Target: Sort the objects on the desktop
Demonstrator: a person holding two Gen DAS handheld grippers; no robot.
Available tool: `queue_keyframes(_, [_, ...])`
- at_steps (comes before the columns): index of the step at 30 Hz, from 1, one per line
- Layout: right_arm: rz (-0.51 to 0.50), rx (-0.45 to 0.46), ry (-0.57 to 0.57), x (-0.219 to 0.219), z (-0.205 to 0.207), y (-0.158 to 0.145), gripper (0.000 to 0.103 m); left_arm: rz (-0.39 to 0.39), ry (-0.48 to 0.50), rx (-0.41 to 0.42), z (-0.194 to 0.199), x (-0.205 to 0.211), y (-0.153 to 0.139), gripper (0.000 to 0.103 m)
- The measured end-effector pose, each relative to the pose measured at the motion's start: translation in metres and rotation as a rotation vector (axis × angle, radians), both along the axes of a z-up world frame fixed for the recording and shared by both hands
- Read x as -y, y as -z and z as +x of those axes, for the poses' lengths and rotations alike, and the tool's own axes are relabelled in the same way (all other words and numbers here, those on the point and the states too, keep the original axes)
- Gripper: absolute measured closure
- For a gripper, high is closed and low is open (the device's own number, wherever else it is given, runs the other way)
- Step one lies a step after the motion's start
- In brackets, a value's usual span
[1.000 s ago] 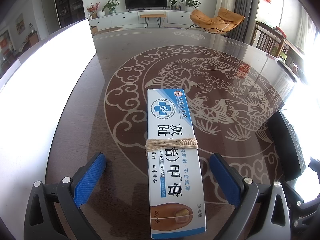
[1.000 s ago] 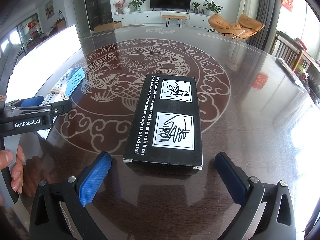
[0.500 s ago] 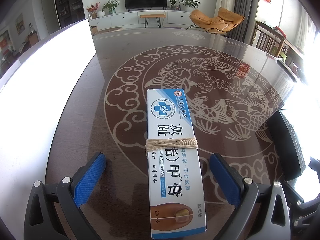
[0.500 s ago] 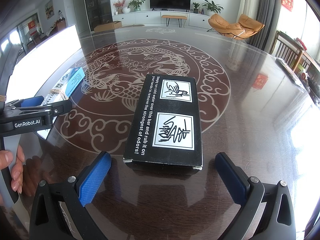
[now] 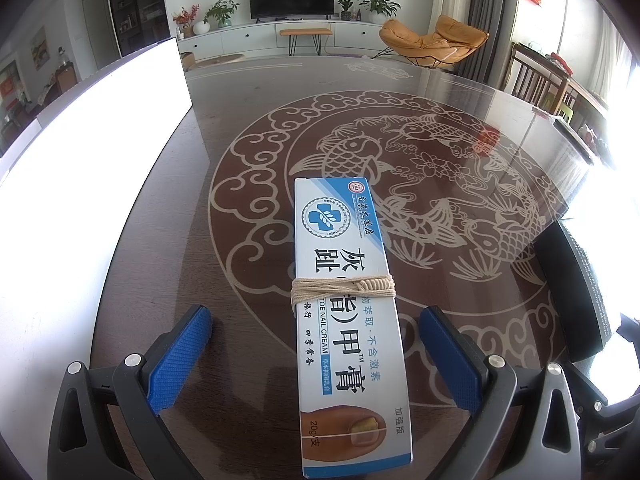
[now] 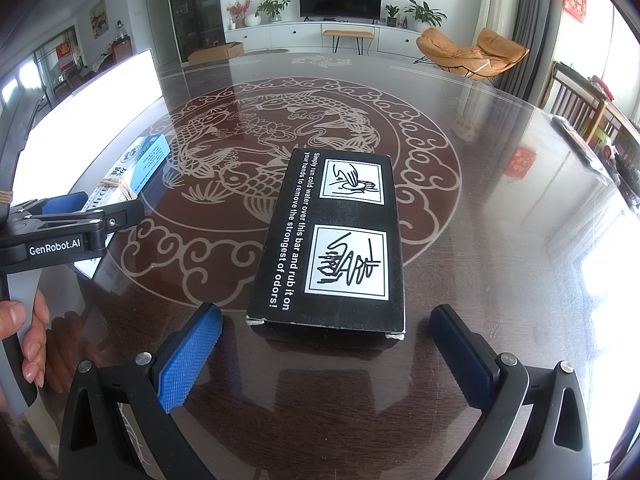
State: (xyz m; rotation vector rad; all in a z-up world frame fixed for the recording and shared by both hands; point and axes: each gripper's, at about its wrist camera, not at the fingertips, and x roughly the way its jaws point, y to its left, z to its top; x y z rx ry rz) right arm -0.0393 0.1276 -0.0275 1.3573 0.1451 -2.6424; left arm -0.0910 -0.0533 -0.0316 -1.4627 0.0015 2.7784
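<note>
The left tongs (image 5: 316, 354) stand wide, bare counter (image 5: 248, 360) showing on both sides of the cream box (image 5: 344, 320) between the pads. A bright white panel (image 5: 88, 184) walls off the left side. The right tongs (image 6: 326, 354) gape short of the black box (image 6: 332, 240), which blocks the way ahead; open counter lies to its right.

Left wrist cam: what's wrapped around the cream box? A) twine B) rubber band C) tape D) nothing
A: several turns of tan twine circle the middle of the cream box, which lies flat on the table between the open fingers of the left hand-held gripper, touching neither.
</note>
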Motion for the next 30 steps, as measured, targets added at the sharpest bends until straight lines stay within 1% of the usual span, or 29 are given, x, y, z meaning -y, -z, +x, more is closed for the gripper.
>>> queue_keyframes(20, [0.002, 0.008, -0.002, -0.003, -0.002, 0.0, 0.0, -0.001, 0.006, 0.002, 0.001, -0.002, -0.001, 0.0])
queue_keyframes(22, [0.005, 0.054, -0.044, -0.005, -0.006, -0.002, 0.0, -0.006, 0.038, 0.013, 0.001, -0.003, -0.002, 0.0])
queue_keyframes(23, [0.013, 0.104, -0.076, -0.005, -0.01, -0.004, 0.0, -0.003, 0.073, 0.029, 0.002, -0.002, -0.002, 0.0])
queue_keyframes(24, [0.006, 0.164, -0.102, -0.007, -0.016, -0.007, 0.0, -0.005, 0.117, 0.067, 0.001, -0.001, -0.003, 0.0])
queue_keyframes(25, [-0.035, 0.228, -0.118, -0.012, -0.023, -0.011, 0.0, -0.01, 0.155, 0.123, -0.002, -0.002, -0.005, 0.0])
queue_keyframes(27, [-0.147, 0.309, -0.096, -0.027, -0.039, -0.024, 0.0, -0.007, 0.178, 0.215, -0.007, -0.002, -0.008, 0.0])
queue_keyframes(28, [-0.186, 0.339, -0.073, -0.034, -0.048, -0.03, 0.0, 0.011, 0.183, 0.23, -0.008, -0.002, -0.011, 0.0])
queue_keyframes(29, [-0.205, 0.372, -0.054, -0.037, -0.057, -0.035, 0.0, 0.022, 0.191, 0.225, -0.009, -0.004, -0.015, 0.0])
queue_keyframes(30, [-0.212, 0.408, -0.04, -0.038, -0.066, -0.037, 0.0, 0.012, 0.198, 0.215, -0.011, -0.007, -0.018, 0.0])
